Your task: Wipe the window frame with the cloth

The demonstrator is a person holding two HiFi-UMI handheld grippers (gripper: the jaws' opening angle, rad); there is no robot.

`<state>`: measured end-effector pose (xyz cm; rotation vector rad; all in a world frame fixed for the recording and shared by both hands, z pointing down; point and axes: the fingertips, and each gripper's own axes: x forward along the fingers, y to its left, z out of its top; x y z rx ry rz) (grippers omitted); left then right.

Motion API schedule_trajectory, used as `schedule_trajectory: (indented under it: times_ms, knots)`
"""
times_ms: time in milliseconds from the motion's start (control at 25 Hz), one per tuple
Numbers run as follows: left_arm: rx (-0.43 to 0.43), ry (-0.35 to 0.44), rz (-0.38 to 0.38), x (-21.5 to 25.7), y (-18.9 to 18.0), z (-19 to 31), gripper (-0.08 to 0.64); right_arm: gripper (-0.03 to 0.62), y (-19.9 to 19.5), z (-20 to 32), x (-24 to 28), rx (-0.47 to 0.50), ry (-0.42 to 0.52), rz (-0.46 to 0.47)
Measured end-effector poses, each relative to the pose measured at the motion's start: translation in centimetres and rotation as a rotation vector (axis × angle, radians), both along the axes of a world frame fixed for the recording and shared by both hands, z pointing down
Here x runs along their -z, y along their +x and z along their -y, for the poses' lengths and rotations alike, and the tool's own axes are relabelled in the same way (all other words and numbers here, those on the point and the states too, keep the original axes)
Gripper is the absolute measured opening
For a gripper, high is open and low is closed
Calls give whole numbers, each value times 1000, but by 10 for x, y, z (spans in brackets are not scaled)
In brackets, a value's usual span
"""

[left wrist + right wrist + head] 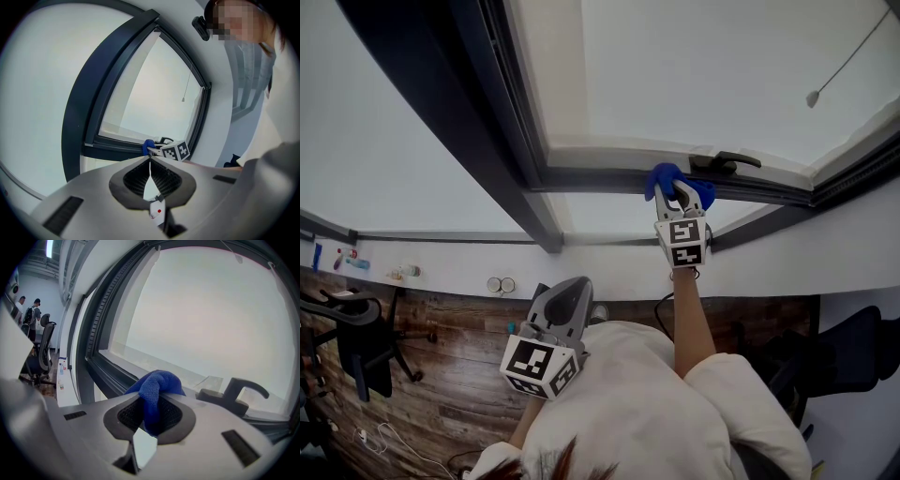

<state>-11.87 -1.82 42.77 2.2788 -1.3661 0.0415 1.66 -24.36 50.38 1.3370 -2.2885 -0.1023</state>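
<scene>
The dark window frame point(600, 178) ran across a pale, washed-out pane, with a white ledge point(441, 258) under it and a wood-plank floor point(441, 375) far below. An office chair point(356, 328) stood on that floor at the left, and the right gripper view showed people point(33, 310) standing well off down the room.

A black window handle point(727, 161) sat on the frame's lower rail, just beside the blue cloth point(664, 176) on its right. A cord pull point(813, 97) hung in front of the pane, well apart from both.

The right gripper point(680, 192) was raised to that rail, jaws clenched on the cloth, whose bunched top bulged out past the tips against the frame. The left gripper point(567, 295) was held low by the person's white sleeve point(637, 394), jaws pressed together on nothing.
</scene>
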Motion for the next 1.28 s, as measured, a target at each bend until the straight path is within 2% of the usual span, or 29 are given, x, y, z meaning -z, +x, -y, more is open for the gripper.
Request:
schedule_trajectory:
  times_ms: [1280]
  knots:
    - [-43,-8,7,-2,29,9,11,54,76,9,1,-106,3,49]
